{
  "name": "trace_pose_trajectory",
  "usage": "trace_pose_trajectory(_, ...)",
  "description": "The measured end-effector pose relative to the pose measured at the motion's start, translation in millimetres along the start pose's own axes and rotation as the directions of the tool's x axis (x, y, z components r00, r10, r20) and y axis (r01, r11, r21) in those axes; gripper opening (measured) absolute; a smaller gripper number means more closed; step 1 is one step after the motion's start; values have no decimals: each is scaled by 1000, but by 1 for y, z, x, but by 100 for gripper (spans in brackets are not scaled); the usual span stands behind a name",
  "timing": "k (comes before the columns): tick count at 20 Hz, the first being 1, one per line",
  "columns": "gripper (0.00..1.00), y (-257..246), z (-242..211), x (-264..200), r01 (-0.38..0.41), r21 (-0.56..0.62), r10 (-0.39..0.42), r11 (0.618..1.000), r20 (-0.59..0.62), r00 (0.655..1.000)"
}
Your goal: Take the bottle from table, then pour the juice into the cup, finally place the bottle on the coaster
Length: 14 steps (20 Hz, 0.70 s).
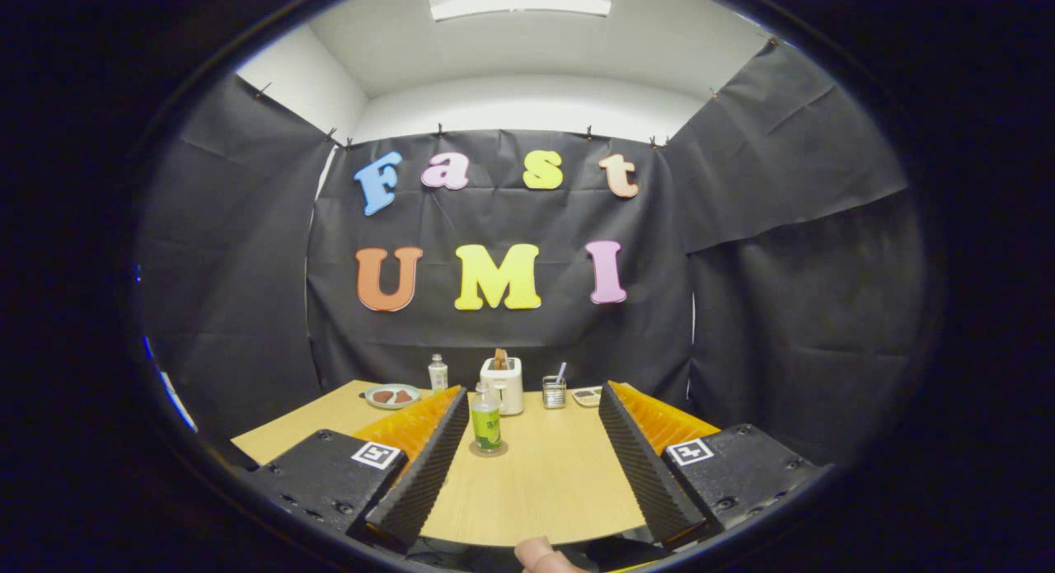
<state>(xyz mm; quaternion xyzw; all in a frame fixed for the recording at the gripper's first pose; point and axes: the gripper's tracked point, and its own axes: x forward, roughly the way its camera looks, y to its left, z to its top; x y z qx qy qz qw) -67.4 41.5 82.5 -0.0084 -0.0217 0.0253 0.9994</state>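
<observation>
So, gripper (527,425) wide open and empty, bottle (485,421) standing upright on coaster (488,449), ahead between the fingers, nearer the left one.

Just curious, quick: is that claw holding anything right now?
Claw: open and empty; the bottle stands on its coaster just ahead, between the fingers, untouched.

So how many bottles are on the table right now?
2. A green-label bottle stands on a coaster between the open gripper fingers, nearer the left one. A small white-label bottle stands behind, beside the plate.
</observation>
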Motion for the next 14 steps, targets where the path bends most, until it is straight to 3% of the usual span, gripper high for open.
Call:
trace_pose_trajectory(4,100,15,-20,3,-29,-56,27,998,-33,999)
trace_pose_trajectory(14,100,30,-31,10,-60,-64,58,996,-44,997)
